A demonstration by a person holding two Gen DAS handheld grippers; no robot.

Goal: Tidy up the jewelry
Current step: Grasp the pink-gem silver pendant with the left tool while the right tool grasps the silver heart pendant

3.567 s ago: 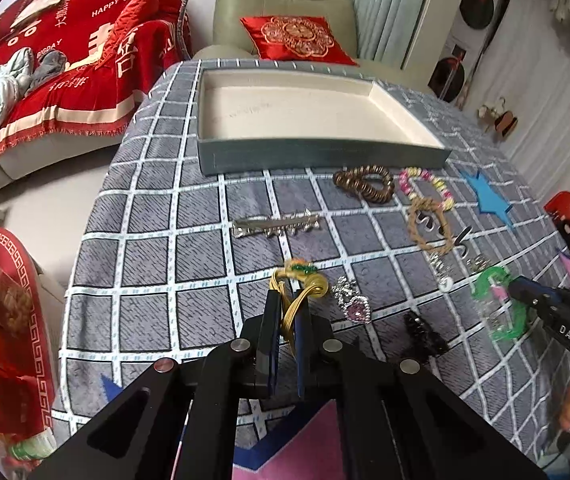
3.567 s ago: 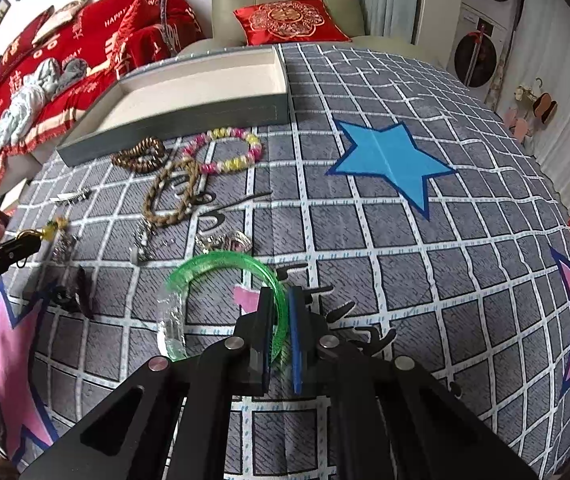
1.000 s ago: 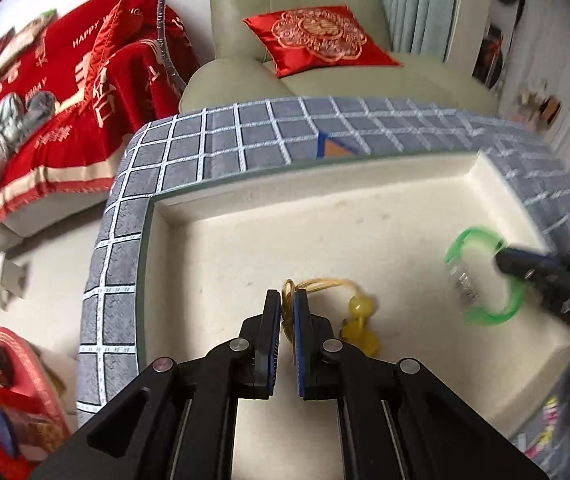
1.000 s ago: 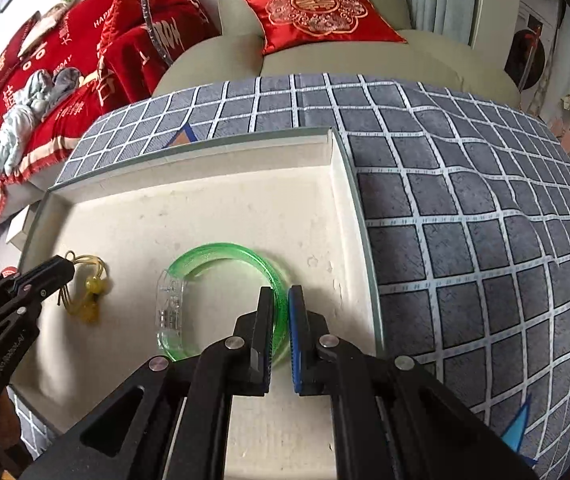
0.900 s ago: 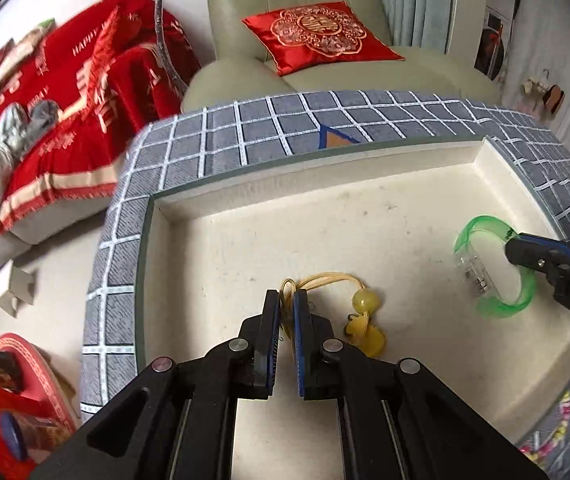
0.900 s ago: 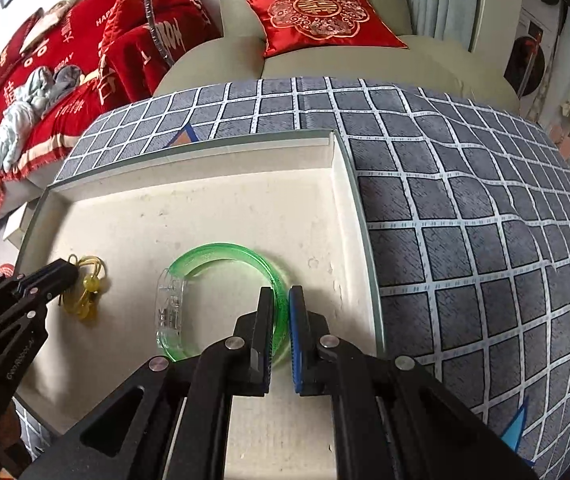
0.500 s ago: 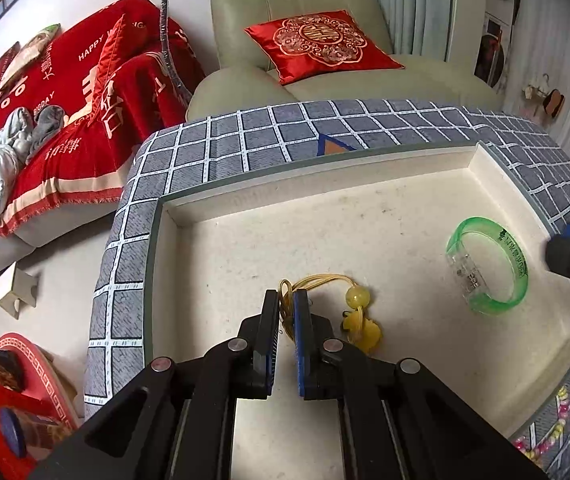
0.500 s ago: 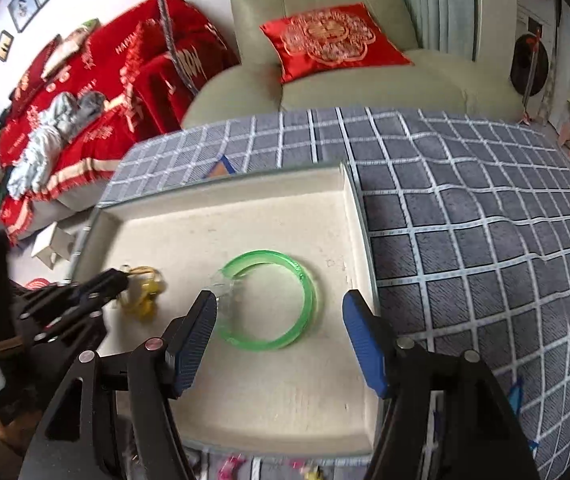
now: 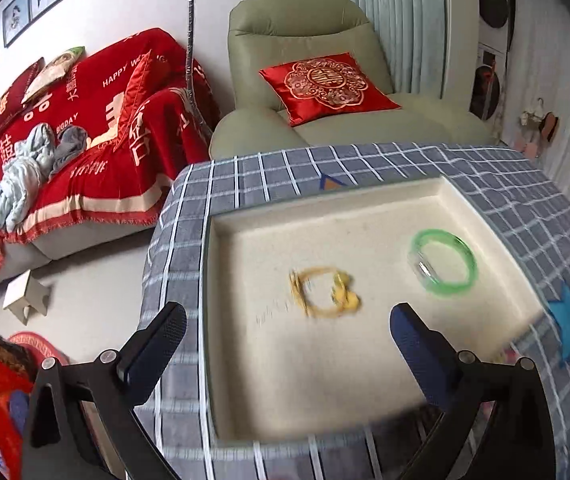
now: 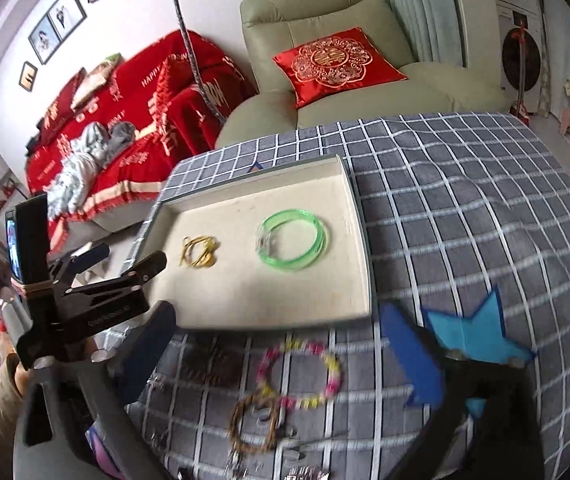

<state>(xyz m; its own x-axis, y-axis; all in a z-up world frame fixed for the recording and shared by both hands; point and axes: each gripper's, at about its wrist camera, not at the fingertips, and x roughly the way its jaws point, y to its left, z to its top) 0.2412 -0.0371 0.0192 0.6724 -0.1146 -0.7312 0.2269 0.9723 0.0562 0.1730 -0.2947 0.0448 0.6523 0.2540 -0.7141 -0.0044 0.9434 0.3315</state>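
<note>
A shallow cream-lined tray [image 9: 221, 320] [image 10: 361, 252] sits on the grey checked tablecloth. In it lie a yellow cord bracelet [image 9: 323, 292] [image 10: 199, 254] and a green bangle [image 9: 443, 262] [image 10: 293, 240], apart from each other. My left gripper [image 9: 285, 344] is open and empty above the tray's near part; it also shows in the right wrist view [image 10: 129, 258]. My right gripper [image 10: 281, 360] is open and empty, above a pink and yellow bead bracelet [image 10: 301, 372] and a brown braided bracelet [image 10: 255, 424] on the cloth before the tray.
More small jewelry [image 10: 305, 472] lies at the near edge of the right wrist view, blurred. A blue star [image 10: 473, 332] marks the cloth right of the tray. A green armchair with a red cushion [image 9: 327, 84] and a red-covered sofa [image 9: 77, 140] stand beyond the table.
My left gripper has opened and let go of the yellow bracelet, which now lies in the tray. Both grippers have pulled back and up; the right one now hangs over the cloth before the tray.
</note>
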